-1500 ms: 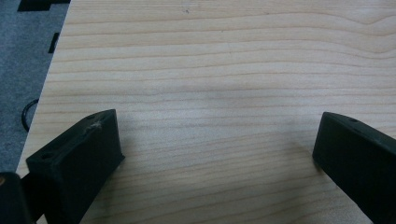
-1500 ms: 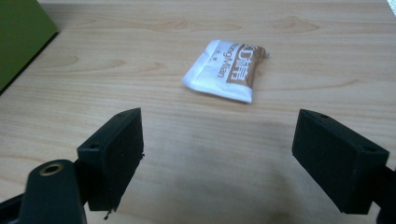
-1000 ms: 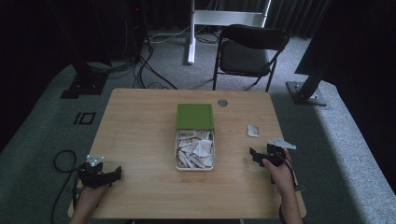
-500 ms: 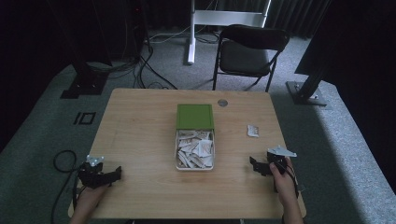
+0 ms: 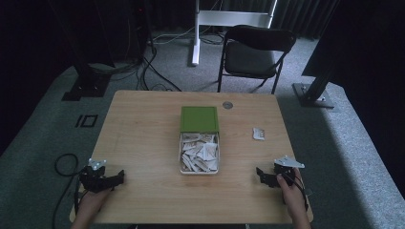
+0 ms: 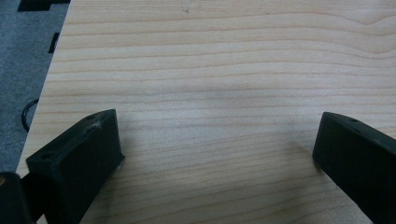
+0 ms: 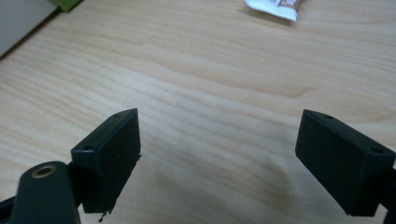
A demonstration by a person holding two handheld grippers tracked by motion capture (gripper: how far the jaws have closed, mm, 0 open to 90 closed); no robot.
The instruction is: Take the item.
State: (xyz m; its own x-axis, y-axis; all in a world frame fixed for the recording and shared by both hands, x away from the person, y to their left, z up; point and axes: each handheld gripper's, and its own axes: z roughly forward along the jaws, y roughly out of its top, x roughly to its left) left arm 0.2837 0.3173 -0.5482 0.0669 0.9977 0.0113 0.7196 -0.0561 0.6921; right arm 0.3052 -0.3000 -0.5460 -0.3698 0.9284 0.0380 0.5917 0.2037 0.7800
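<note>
Sachet [image 5: 258,134], single, white: lies loose near the table's [image 5: 143,124] right edge, apart from the sachet-filled box [image 5: 199,153] at centre, green lid [image 5: 199,118] behind. My right gripper [image 5: 264,174] and left gripper [image 5: 111,179] sit at the near corners, jaws spread, empty. Stowing it remains, I judge.

- The packet [image 5: 259,134] is a small flat white sachet with dark print. It lies loose and flat on the wood, to the right of the open box [image 5: 199,152] and well apart from it, about level with the seam between the box's tray and its green lid [image 5: 199,119].
- The same packet [image 7: 273,7] shows at the top edge of the right gripper view, partly cut off, its white end resting on the wood.
- The box's white tray holds a heap of similar pale packets; the lid lies flat, touching the tray's far end.
</note>
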